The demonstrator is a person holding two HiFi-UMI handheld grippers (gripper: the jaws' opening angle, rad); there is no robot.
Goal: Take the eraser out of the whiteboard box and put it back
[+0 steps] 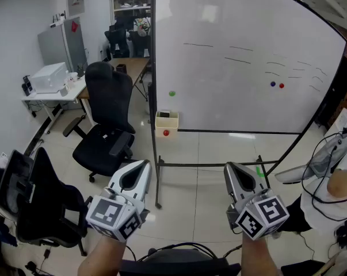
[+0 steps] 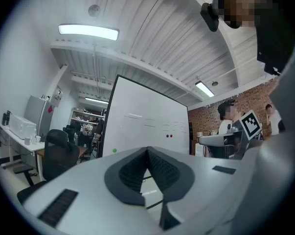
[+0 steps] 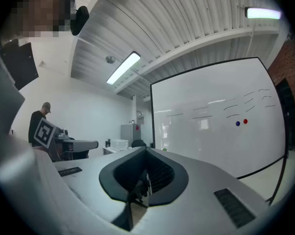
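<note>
Looking down from the head view, the left tool point(image 1: 143, 167) and the right tool point(image 1: 229, 168) are held side by side, both aimed at the whiteboard point(image 1: 242, 50). They are well apart from it. Each tool has its two jaws pressed together with nothing in them. The box point(image 1: 166, 121) hangs at the board's low left corner, just above a red dot point(image 1: 166, 133) and below a green dot point(image 1: 172, 93). A small dark shape point(image 1: 164, 114) shows at the top of the box. It is too small to tell if it is the eraser. A black chair point(image 1: 107, 114) stands left of the board. The hands are cut off at the bottom edge.

From the left gripper view, the left tool point(image 2: 147, 153) has its jaws shut tight at the tip, with nothing between them. The whiteboard point(image 2: 147, 126) stands far ahead. The tool's own grey body hides the box, so no eraser shows. The right tool's marker cube point(image 2: 251, 124) peeks in at the right.

From the right gripper view, the right tool point(image 3: 146, 151) also has its jaws closed and empty. The whiteboard point(image 3: 220, 126) fills the right side, cut off at the edge. The box is hidden here too.
</note>
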